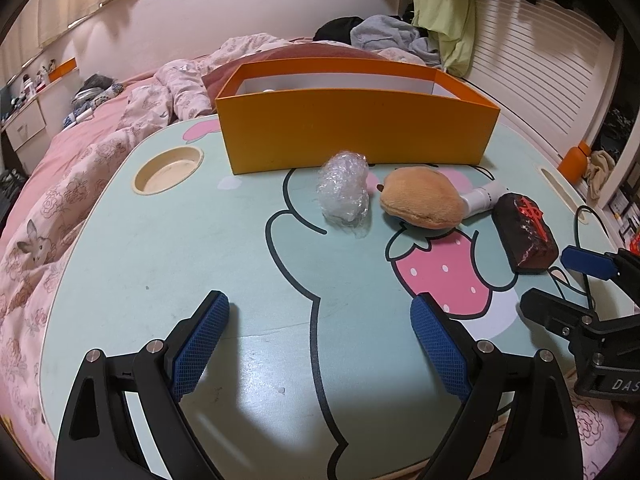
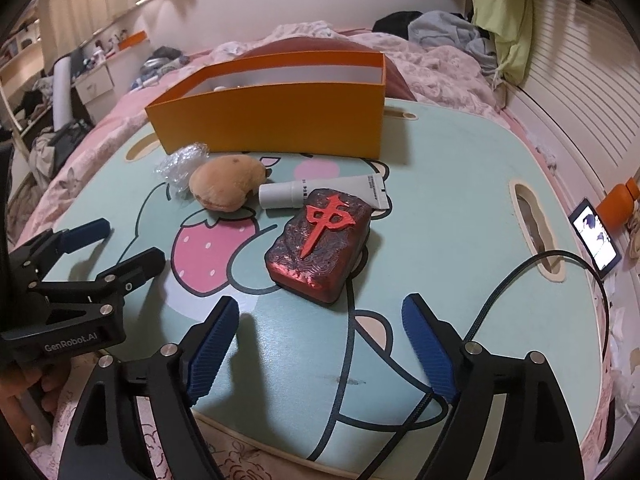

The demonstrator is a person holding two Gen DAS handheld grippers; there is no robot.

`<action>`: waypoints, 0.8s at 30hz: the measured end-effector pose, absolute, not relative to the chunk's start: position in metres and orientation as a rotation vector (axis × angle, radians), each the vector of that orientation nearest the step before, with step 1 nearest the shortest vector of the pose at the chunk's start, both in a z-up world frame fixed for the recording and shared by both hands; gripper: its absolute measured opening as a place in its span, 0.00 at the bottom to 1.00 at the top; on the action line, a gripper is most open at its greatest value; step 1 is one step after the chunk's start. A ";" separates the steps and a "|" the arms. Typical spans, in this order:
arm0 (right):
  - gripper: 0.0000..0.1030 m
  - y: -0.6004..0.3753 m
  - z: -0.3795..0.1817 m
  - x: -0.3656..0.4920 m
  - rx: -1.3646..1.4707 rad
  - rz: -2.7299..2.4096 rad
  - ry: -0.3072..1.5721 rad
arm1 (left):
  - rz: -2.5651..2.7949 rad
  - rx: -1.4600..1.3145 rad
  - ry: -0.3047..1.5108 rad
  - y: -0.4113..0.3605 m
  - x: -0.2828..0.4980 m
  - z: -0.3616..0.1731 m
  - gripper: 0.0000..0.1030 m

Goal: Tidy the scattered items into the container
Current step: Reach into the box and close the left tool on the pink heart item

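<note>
Bed tray (image 2: 440, 184): both tongs gape, empty. We ease right tongs (image 2: 320, 344) around block (image 2: 320, 240), lift into box (image 2: 276, 120); left tongs (image 1: 320, 340) wait.

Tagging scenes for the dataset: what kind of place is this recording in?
Most likely a bedroom: a lap table sits on a bed with a pink floral duvet, clothes pile behind, and a padded headboard.
</note>
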State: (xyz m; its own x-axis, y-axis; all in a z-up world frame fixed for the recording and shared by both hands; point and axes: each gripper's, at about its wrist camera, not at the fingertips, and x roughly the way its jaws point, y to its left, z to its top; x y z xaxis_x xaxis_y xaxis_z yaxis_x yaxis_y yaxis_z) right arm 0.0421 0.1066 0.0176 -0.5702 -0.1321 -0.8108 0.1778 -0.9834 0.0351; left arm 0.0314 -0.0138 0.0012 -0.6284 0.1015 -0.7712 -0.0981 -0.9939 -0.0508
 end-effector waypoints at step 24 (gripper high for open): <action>0.98 0.103 0.013 0.040 1.394 -2.624 0.150 | 2.796 -1.277 -0.055 -0.029 0.023 0.027 0.89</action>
State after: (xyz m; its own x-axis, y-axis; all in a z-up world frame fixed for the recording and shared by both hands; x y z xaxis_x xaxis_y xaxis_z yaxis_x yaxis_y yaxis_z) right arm 0.0399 0.1028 0.0128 -0.5502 -0.0992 -0.8291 0.1932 -0.9811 -0.0108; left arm 0.0229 -0.0285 0.0266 -0.6532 0.0759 -0.7534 -0.0463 -0.9971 -0.0603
